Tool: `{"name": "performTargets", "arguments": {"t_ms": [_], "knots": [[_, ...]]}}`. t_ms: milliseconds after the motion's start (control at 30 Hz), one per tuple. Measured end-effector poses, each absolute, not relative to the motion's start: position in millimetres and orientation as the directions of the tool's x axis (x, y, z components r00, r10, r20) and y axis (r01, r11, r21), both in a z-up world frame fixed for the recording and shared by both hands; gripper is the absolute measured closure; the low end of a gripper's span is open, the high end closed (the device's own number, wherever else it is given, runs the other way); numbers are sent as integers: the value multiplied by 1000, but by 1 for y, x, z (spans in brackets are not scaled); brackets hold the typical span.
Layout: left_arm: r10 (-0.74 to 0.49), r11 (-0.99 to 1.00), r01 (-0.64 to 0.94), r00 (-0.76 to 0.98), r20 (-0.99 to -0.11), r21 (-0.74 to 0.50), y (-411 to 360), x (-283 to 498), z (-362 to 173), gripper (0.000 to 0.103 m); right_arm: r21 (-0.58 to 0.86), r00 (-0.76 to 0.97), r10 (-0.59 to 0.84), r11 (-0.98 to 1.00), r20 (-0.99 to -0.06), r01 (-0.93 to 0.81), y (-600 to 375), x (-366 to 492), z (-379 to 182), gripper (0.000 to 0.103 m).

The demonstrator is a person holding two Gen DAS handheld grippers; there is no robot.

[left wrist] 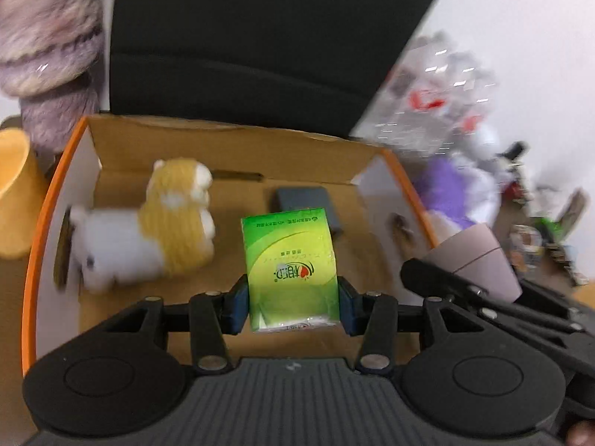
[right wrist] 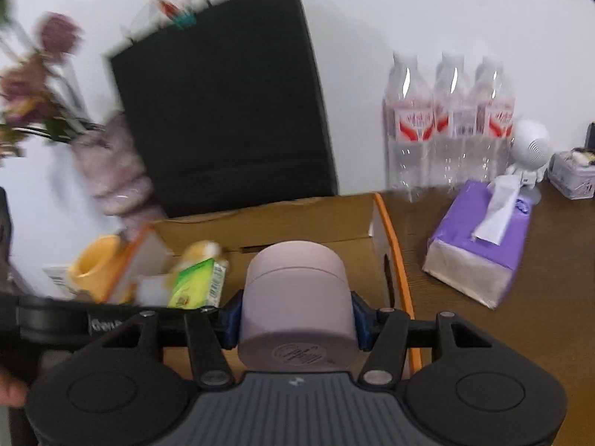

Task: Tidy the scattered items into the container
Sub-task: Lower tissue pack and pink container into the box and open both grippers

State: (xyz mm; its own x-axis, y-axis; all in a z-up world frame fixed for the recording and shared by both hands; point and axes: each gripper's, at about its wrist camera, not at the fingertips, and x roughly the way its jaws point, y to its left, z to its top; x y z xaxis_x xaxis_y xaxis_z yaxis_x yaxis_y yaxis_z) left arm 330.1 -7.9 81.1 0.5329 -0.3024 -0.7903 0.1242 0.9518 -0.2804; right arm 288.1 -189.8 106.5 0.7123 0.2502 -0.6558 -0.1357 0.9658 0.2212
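- The left gripper pinches a green tissue pack by its two long sides, holding it upright over the cardboard box; judging by that position, it is about to be lowered in.
- The right gripper is pressed against a pink jar, clamped across its round body with its base toward the camera, over the right part of the box, likely also headed inside.
- Inside the box lie a yellow-and-white plush toy at the left and a flat grey item toward the back wall.
- Left of the box stands a yellow cup.
- Right of the box, on the brown wooden table, lies a purple tissue pack.
- Behind the box stand a black bag and bottled water against a white wall.
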Motion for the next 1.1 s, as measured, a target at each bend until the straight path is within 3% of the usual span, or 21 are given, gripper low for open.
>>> {"name": "performTargets", "arguments": {"t_ms": [233, 333, 500, 567, 600, 767, 1100], "knots": [[-237, 970, 78, 494, -836, -229, -14, 394, 45, 55, 247, 655, 222, 967, -722, -55, -190, 372, 78, 49], [-221, 973, 64, 550, -806, -222, -11, 406, 38, 46, 274, 626, 228, 962, -746, -24, -192, 396, 64, 48], [-197, 980, 101, 557, -807, -169, -15, 412, 39, 40, 209, 640, 165, 978, -751, -7, -192, 413, 51, 48], [-237, 971, 119, 552, -800, -205, -14, 413, 40, 22, 238, 651, 187, 971, -735, -9, -197, 416, 51, 45], [-253, 967, 129, 551, -795, -218, -14, 411, 40, 19, 256, 654, 201, 967, -729, -11, -199, 417, 52, 42], [-201, 979, 140, 553, -808, -147, -21, 399, 52, 14, 229, 642, 188, 973, -744, -19, -195, 410, 61, 41], [-131, 984, 175, 566, -814, -37, -13, 342, 100, 2, 172, 557, 158, 985, -815, -28, -187, 370, 92, 31]]}}
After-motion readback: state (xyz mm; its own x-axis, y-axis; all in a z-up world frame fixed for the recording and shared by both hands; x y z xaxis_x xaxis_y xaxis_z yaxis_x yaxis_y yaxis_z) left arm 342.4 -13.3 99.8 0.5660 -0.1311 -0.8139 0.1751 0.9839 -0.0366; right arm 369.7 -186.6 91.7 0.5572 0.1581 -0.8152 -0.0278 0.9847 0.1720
